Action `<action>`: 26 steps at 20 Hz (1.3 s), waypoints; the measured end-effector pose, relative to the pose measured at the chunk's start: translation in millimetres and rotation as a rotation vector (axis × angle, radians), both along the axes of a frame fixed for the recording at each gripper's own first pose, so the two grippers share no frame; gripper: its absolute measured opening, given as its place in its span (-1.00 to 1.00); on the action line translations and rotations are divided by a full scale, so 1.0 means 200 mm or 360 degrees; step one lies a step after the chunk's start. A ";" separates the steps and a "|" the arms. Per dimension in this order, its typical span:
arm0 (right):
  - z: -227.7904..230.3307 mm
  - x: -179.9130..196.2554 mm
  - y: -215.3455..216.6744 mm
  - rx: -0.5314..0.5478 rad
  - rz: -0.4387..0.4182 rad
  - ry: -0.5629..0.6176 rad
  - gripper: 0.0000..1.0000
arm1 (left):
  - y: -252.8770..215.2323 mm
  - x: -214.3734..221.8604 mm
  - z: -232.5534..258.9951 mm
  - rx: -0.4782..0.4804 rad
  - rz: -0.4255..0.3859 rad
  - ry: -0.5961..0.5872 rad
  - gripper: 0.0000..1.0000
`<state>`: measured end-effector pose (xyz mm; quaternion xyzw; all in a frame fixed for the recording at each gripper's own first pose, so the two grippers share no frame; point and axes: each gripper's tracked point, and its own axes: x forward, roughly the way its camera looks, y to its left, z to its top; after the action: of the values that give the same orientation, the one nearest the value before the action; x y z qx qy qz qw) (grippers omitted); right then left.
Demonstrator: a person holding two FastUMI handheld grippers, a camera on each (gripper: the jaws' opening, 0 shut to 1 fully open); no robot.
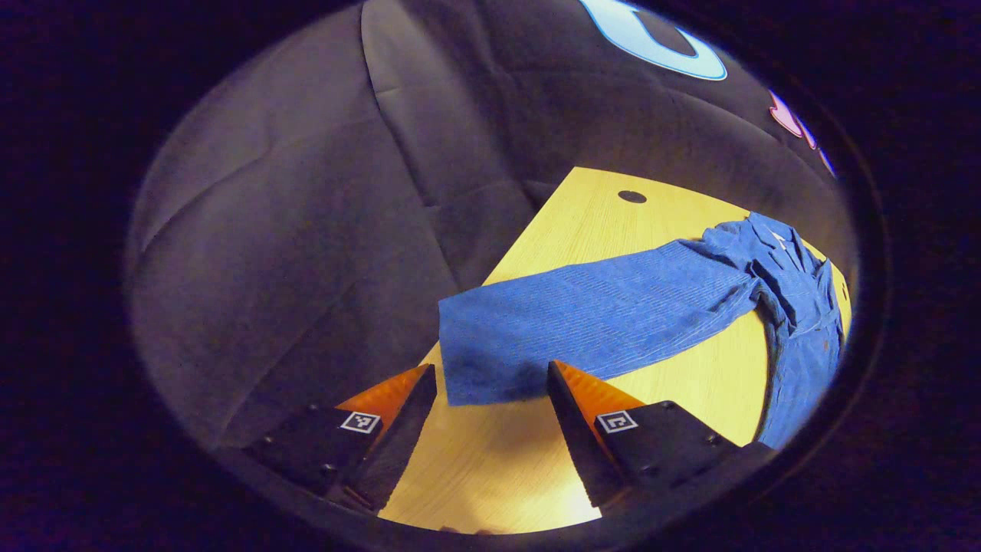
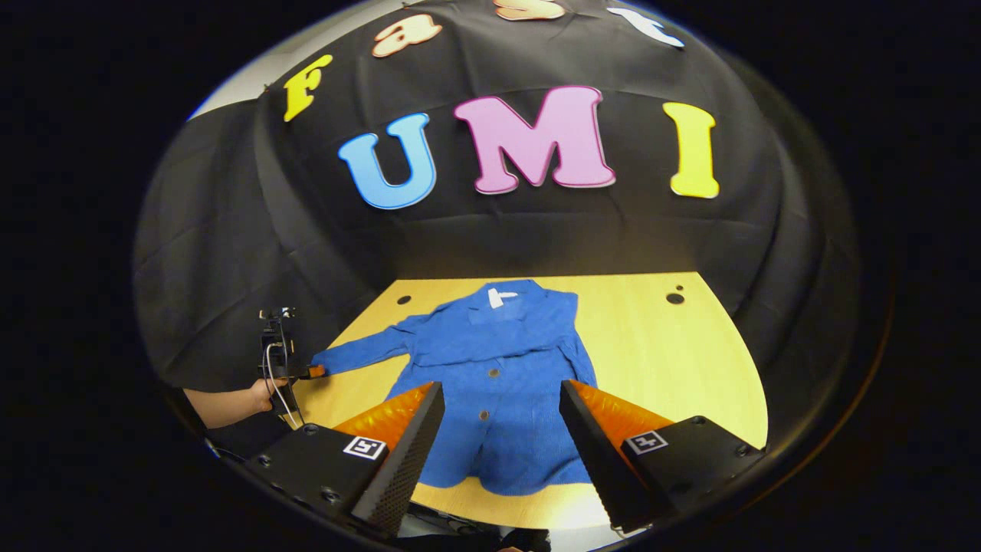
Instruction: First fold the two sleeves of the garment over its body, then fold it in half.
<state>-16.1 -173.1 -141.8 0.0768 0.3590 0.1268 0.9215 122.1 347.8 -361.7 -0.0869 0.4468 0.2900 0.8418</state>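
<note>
blue jacket point(image 2: 498, 383): flat, front up on the wooden table point(image 2: 674, 360), collar far, hem near. its left sleeve point(image 1: 582, 322) stretches to the table's left edge. my left gripper point(image 1: 490, 399): jaws apart, at the cuff, not on it. my right gripper point(image 2: 502, 429): jaws apart, above the hem.

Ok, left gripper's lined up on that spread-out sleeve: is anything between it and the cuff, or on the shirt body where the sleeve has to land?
Nothing visible. The left gripper is open with the sleeve cuff just ahead on bare table. In the right gripper view, the shirt body lies flat with nothing on it.
</note>
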 end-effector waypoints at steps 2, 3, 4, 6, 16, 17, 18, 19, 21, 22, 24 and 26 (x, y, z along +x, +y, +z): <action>-0.04 -0.03 -0.01 0.0025 -0.0034 0.0052 0.93 | 0.01 0.03 -0.03 -0.0047 0.0039 -0.0045 0.70; -0.09 -0.05 -0.01 0.0051 -0.0058 0.0106 0.93 | 0.00 0.02 -0.04 -0.0076 0.0067 -0.0055 0.69; -0.14 -0.09 0.01 0.0083 -0.0076 0.0150 0.94 | 0.00 0.02 -0.03 -0.0105 0.0092 -0.0095 0.69; -0.24 -0.19 0.05 0.0107 -0.0069 0.0258 0.93 | 0.00 0.01 -0.05 -0.0131 0.0115 -0.0123 0.69; -0.47 -0.15 0.06 0.0058 0.0025 0.0285 0.95 | -0.08 0.15 -0.06 -0.0140 -0.0108 -0.0216 -0.95; -0.50 -0.14 0.07 0.0056 0.0053 0.0278 0.95 | -0.09 0.15 -0.06 -0.0150 -0.0095 -0.0230 -1.00; -0.53 -0.14 0.08 0.0061 0.0085 0.0279 0.95 | -0.10 0.15 -0.05 -0.0170 -0.0090 -0.0257 -1.00; -0.56 -0.13 0.10 0.0062 0.0121 0.0274 0.96 | -0.12 0.15 -0.04 -0.0190 -0.0080 -0.0271 -1.00; -0.64 -0.12 0.09 0.0049 0.0183 0.0258 0.96 | -0.17 0.20 0.05 -0.0167 -0.0080 -0.0388 -1.00; -0.68 -0.11 0.07 0.0037 0.0197 0.0247 0.96 | -0.23 0.27 0.12 -0.0151 -0.0120 -0.0461 -1.00; -0.78 -0.11 0.02 0.0021 0.0212 0.0280 0.96 | -0.45 0.44 0.26 -0.0151 -0.0258 -0.0585 -1.00; -0.86 -0.10 -0.04 0.0011 0.0187 0.0287 0.96 | -0.78 0.68 0.40 -0.0185 -0.0468 -0.0688 -1.00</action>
<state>-35.7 -180.6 -313.2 0.0698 0.4440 0.1743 0.8762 258.3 192.6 -281.0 -0.1291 0.2805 0.1130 0.9444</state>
